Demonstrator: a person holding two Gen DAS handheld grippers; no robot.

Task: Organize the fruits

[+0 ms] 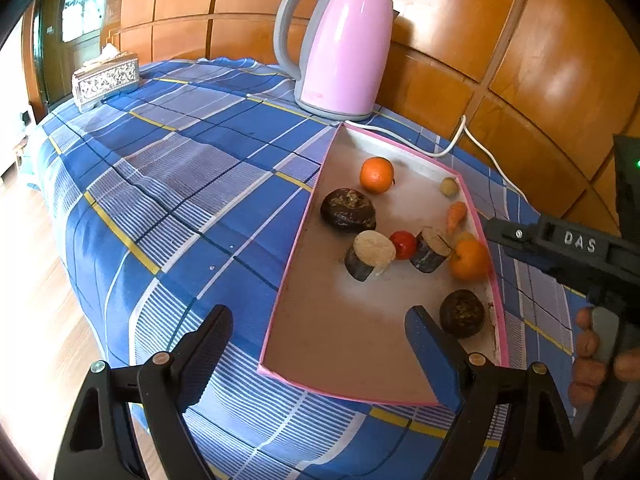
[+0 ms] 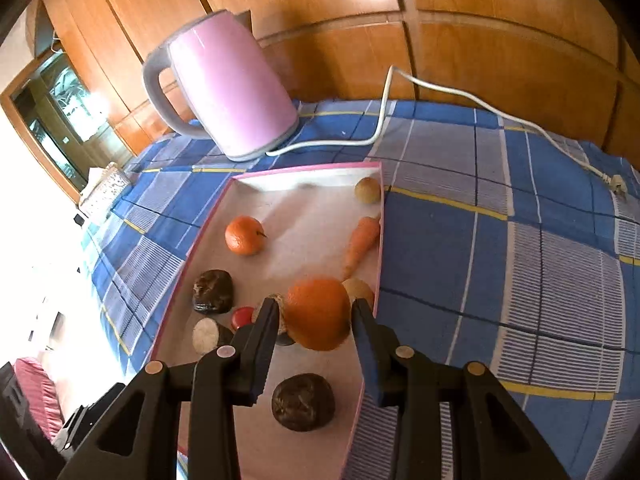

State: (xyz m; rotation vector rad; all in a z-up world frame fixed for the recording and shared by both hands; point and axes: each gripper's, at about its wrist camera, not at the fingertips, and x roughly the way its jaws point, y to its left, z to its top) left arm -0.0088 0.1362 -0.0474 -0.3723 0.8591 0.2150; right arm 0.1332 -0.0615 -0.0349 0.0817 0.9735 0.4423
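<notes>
Left wrist view: the left gripper (image 1: 320, 344) is hovering with its jaws standing wide apart and nothing between them, one finger over the blue checked cloth (image 1: 180, 184) of the counter and the other over the near end of the pink-rimmed tray (image 1: 294, 240). Further left on the cloth, a patterned tissue box (image 1: 106, 80) is sitting near the far edge; a pink kettle (image 1: 340, 48) is standing just behind the tray, its white cord (image 1: 472, 140) trailing to the right. Inside the tray, from left to right, are lying a dark round fruit (image 1: 348, 210), an orange (image 1: 376, 175), a cut log-like piece (image 1: 370, 254), a small red fruit (image 1: 403, 245), a second cut piece (image 1: 430, 250), a carrot (image 1: 457, 216) and a second dark fruit (image 1: 462, 314).

Right wrist view: the right gripper (image 2: 316, 320) is sitting partly open around a second orange (image 2: 320, 314), which is lying between its fingers by the tray's right wall; whether the pads are pressing on it cannot be told. A pale round fruit (image 2: 367, 190) is resting in the far right corner.
</notes>
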